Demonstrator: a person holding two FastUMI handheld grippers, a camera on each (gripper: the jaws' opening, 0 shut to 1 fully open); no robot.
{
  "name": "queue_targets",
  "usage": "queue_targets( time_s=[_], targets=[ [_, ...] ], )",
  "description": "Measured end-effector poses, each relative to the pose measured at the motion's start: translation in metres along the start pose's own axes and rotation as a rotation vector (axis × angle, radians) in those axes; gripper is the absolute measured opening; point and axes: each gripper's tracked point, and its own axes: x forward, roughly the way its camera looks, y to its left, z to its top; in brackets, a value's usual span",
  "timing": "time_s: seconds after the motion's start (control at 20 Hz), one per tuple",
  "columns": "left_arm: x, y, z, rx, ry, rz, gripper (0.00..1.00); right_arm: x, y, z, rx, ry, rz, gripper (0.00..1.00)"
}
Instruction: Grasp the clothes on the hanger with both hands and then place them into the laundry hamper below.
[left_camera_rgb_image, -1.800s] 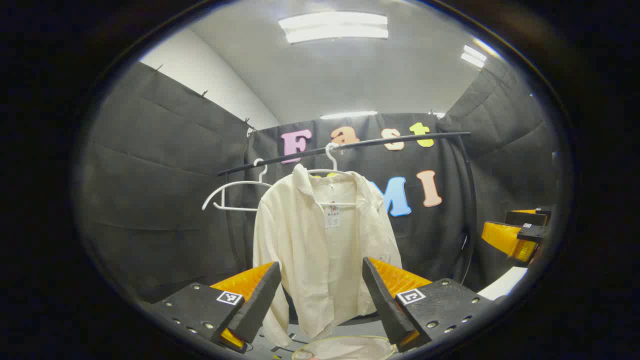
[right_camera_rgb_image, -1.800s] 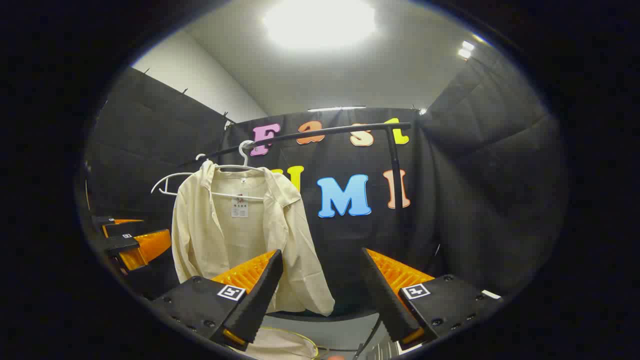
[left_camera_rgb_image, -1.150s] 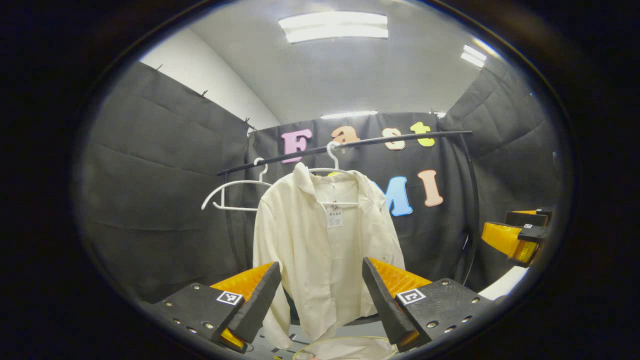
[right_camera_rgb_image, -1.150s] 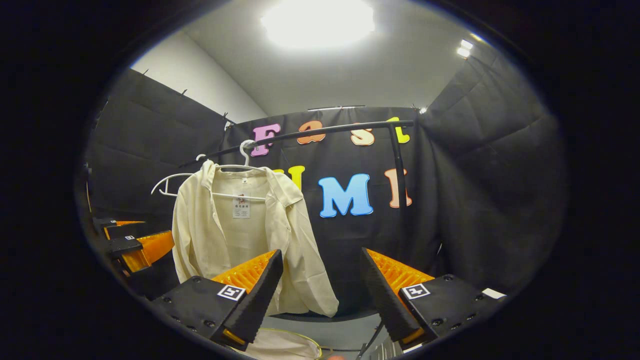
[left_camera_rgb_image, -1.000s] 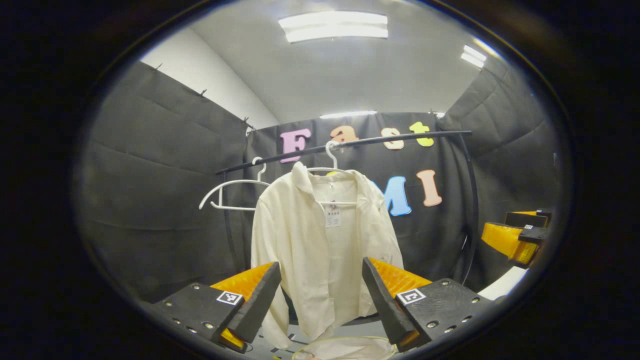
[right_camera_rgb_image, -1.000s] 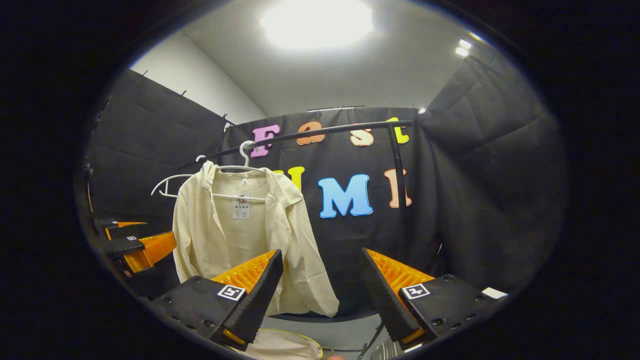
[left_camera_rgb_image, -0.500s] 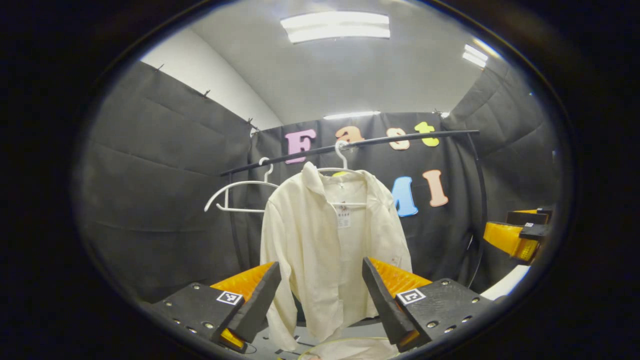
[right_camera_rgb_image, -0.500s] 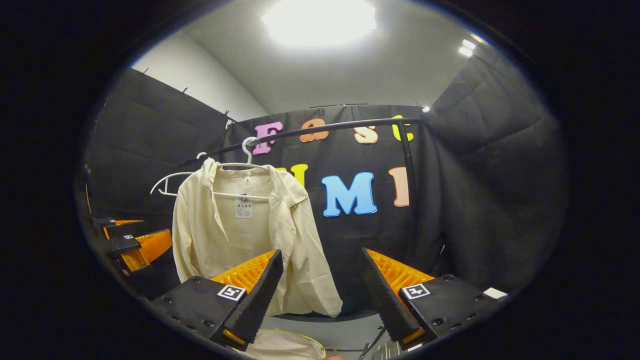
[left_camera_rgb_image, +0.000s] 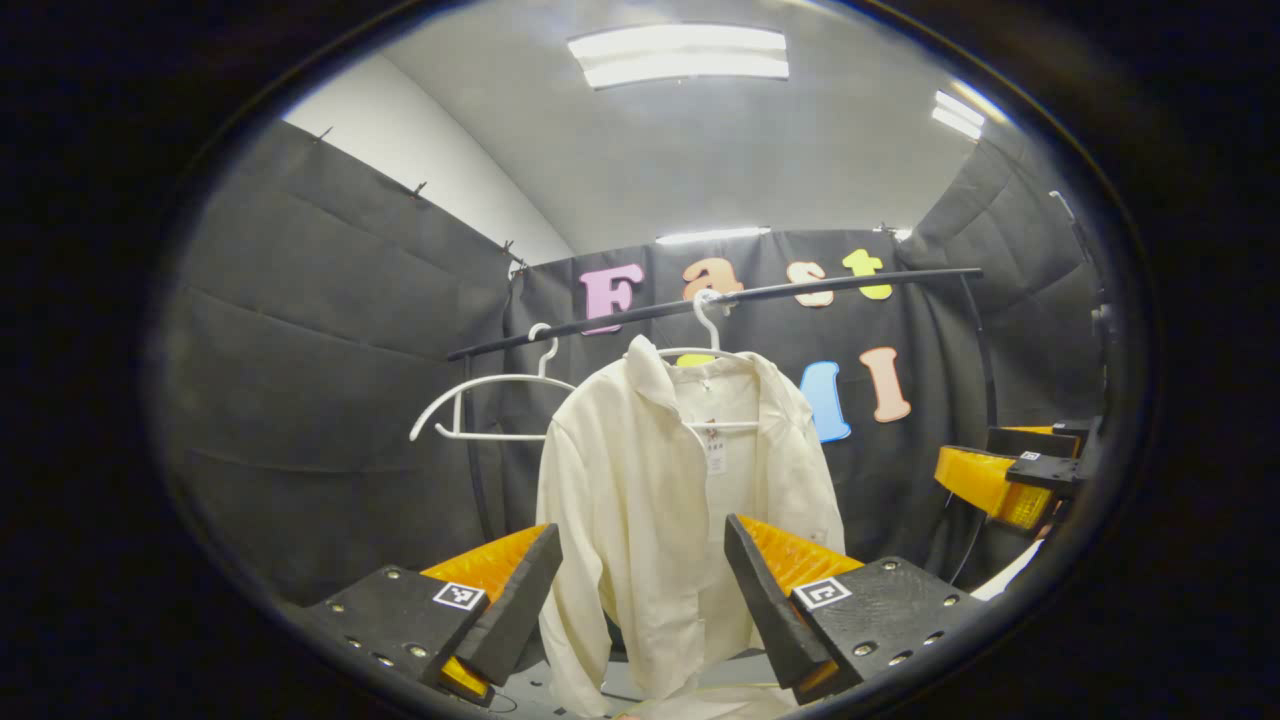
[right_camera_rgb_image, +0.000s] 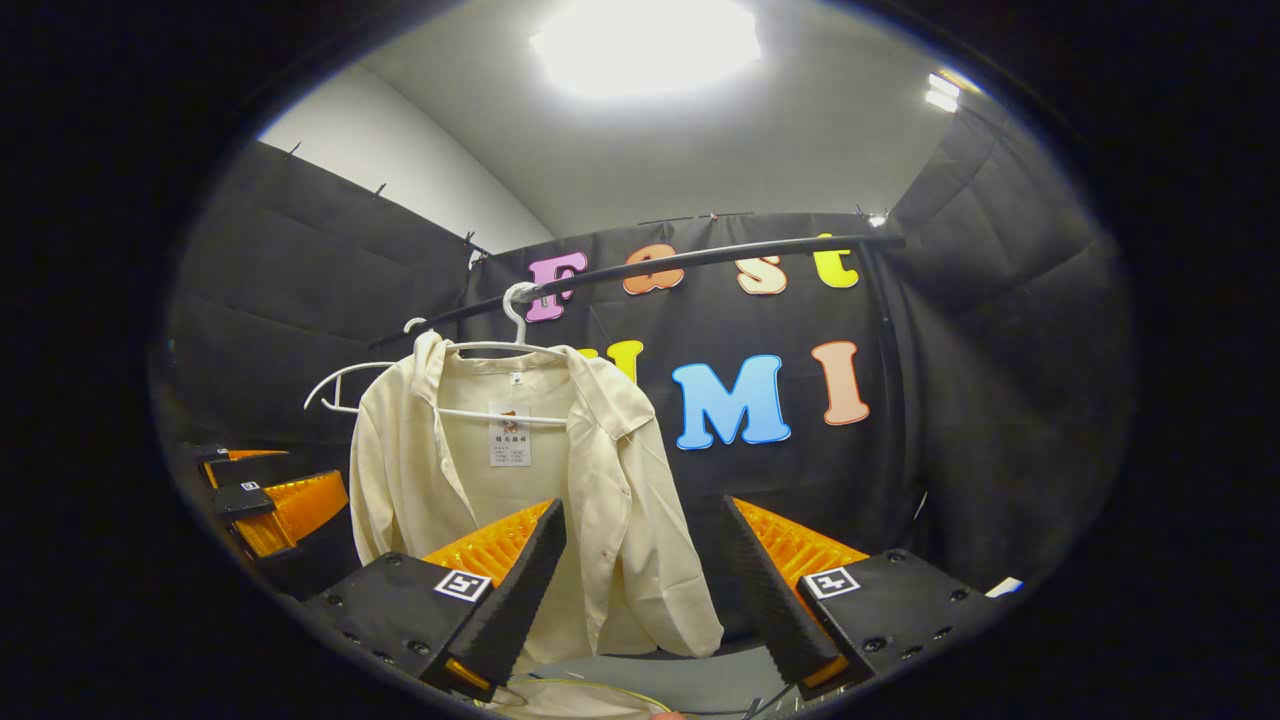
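Note:
A cream shirt (left_camera_rgb_image: 660, 510) (right_camera_rgb_image: 520, 500) hangs open-fronted on a white hanger (left_camera_rgb_image: 706, 330) (right_camera_rgb_image: 515, 325) from a black rail (left_camera_rgb_image: 800, 290) (right_camera_rgb_image: 700, 258). My left gripper (left_camera_rgb_image: 640, 600) is open, short of the shirt, whose lower front shows between the fingers. It also appears in the right gripper view as the left gripper (right_camera_rgb_image: 275, 505), at the left edge. My right gripper (right_camera_rgb_image: 640, 590) is open below the shirt's right sleeve. In the left gripper view that right gripper (left_camera_rgb_image: 1010, 475) sits at the right edge. The hamper rim (right_camera_rgb_image: 570, 690) peeks out at the bottom.
An empty white hanger (left_camera_rgb_image: 495, 400) (right_camera_rgb_image: 340, 385) hangs on the rail left of the shirt. The rail's upright post (right_camera_rgb_image: 885, 400) stands at the right. Black cloth walls close in on three sides.
Both grippers have come closer to the shirt, which looks larger and has shifted right in both views. Both stay open.

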Motion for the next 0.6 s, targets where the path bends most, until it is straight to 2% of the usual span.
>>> queue_targets(
  time_s=[0.2, 0.6],
  targets=[
    [0.031, -0.006, 0.002, 0.004, -0.001, 0.048, 0.95, 0.041, 0.013, -0.002, 0.014, 0.003, 0.085, 0.98],
    [0.102, -0.034, -0.024, 0.014, 0.056, 0.078, 0.95, 0.121, 0.027, -0.023, 0.018, 0.039, 0.203, 0.97]
  ],
)
